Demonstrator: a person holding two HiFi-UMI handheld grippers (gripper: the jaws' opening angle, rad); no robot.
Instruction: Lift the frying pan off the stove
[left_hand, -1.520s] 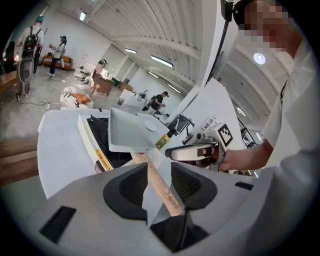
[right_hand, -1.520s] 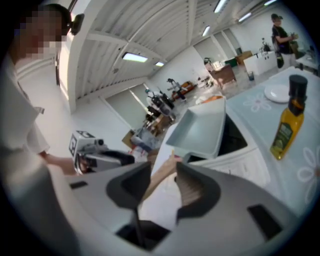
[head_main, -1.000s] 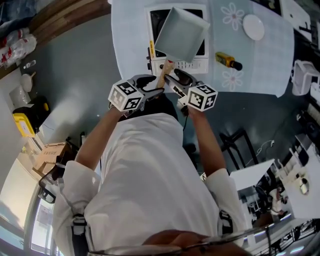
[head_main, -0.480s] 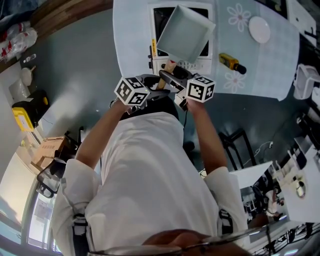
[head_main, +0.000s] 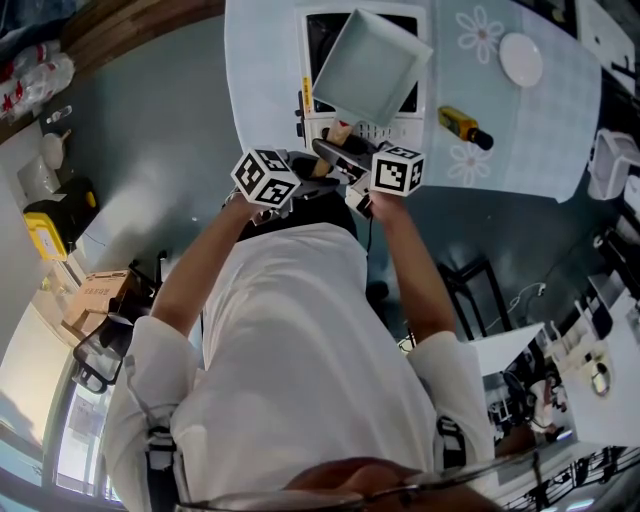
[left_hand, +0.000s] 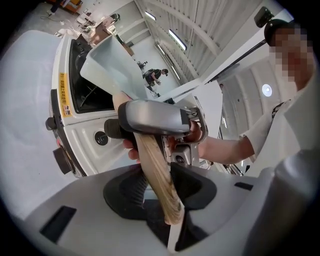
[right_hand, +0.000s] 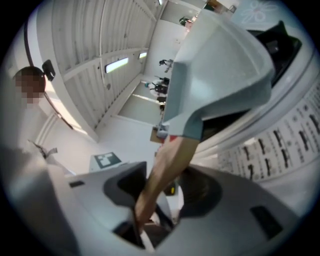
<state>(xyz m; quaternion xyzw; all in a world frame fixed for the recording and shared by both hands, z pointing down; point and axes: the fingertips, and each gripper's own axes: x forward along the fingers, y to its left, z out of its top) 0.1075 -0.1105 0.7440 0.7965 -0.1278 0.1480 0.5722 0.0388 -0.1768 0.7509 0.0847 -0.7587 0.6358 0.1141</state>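
A square pale grey-green frying pan sits over the white stove, its wooden handle pointing toward me. Both grippers meet at that handle. In the left gripper view the handle runs between the closing jaws of my left gripper, and both pads appear to touch it. The right gripper's grey body crosses the handle further up. In the right gripper view the handle lies between the closing jaws of my right gripper, against one pad with a gap at the other. The pan looms above.
The stove stands on a table with a light blue cloth. A yellow bottle with a dark cap lies right of the stove, and a white plate sits beyond it. The stove's control panel is just under the handle.
Both grippers have moved up toward the stove and closer together along the handle. The pan stays in about the same place over the stove.
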